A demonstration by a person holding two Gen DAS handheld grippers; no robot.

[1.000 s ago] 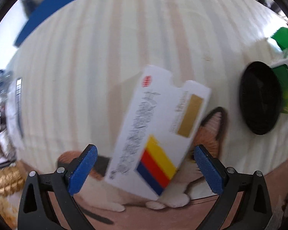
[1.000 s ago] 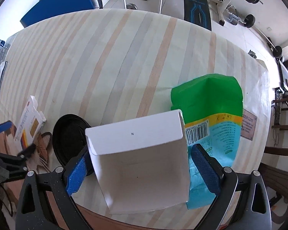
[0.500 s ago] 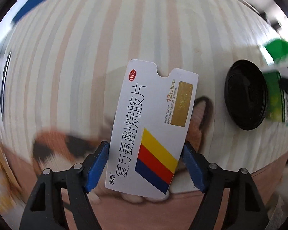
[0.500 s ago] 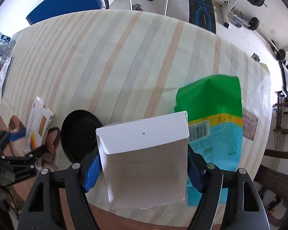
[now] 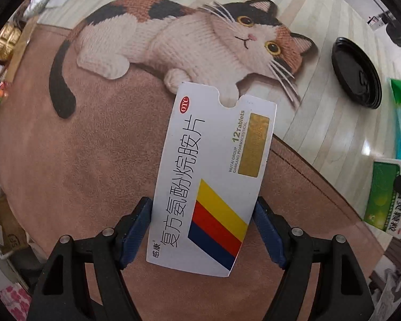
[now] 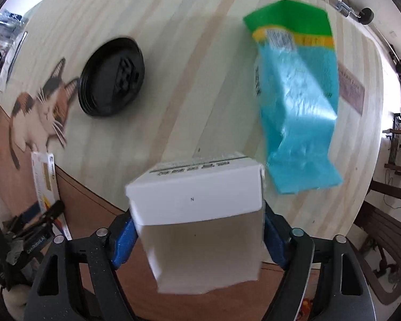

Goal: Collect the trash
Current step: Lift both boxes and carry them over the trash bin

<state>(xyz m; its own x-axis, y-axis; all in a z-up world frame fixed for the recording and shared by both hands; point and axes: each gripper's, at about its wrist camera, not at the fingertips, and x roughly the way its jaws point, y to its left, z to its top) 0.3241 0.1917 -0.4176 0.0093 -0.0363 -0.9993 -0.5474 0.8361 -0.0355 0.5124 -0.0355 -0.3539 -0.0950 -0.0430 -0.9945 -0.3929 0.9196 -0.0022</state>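
The striped cream table (image 6: 189, 53) spreads ahead of both pairs of fingers, its printed cat picture (image 5: 200, 34) beyond the left pair. The crinkled blue and green plastic bag (image 6: 296, 101) lies ahead and right of the right fingers, uncollected; being limp, it could slide or fold away from a one-sided pinch. The round black plastic lid (image 6: 111, 76) lies ahead and left of them, low and flat, so fingers could skid off its rim.

The right gripper (image 6: 197, 236) clamps the plain white cardboard box (image 6: 200, 224) by its side walls; the jaws have just eased slightly wider, and a light hollow box could crush or slip.

The left gripper (image 5: 201, 234) pinches the flat white tablet carton with yellow, red and blue stripes (image 5: 214, 184) by its near end only, so most of it sticks out forward and could pivot or drop during a quick swing.
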